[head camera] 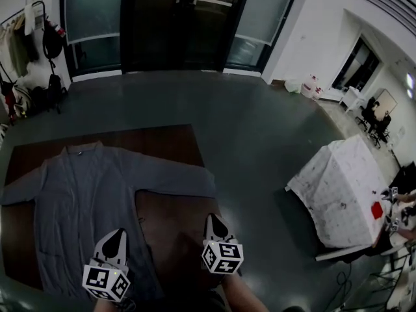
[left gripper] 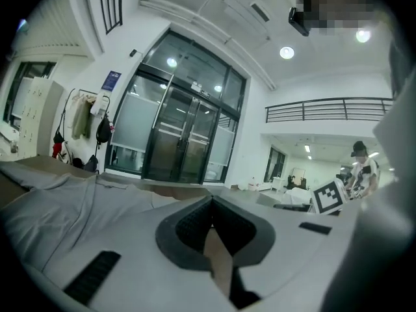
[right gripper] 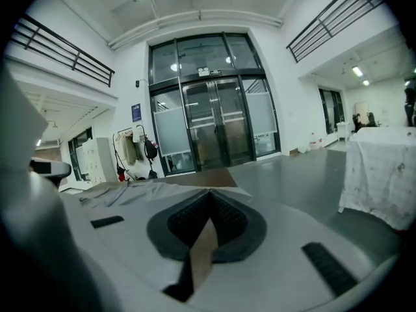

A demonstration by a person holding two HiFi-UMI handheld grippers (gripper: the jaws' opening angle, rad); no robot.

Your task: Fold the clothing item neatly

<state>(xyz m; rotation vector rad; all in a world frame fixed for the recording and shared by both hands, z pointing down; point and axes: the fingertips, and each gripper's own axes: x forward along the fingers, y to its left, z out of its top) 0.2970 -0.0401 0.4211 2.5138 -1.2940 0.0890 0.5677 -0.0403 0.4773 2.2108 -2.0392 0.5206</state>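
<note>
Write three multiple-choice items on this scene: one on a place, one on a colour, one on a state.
1. Where does the cardigan lie?
A. in a basket
B. on the brown table
C. on a chair

2. What colour is the cardigan?
A. red
B. yellow
C. grey

3. How do the left tongs and right tongs stand?
A. both shut, empty
B. both wide open
C. both shut on a sleeve

Answers:
1 B: the head view shows it spread flat on the tabletop.
2 C: it is grey all over.
3 A: each gripper view shows the pads meeting with nothing between them.
</note>
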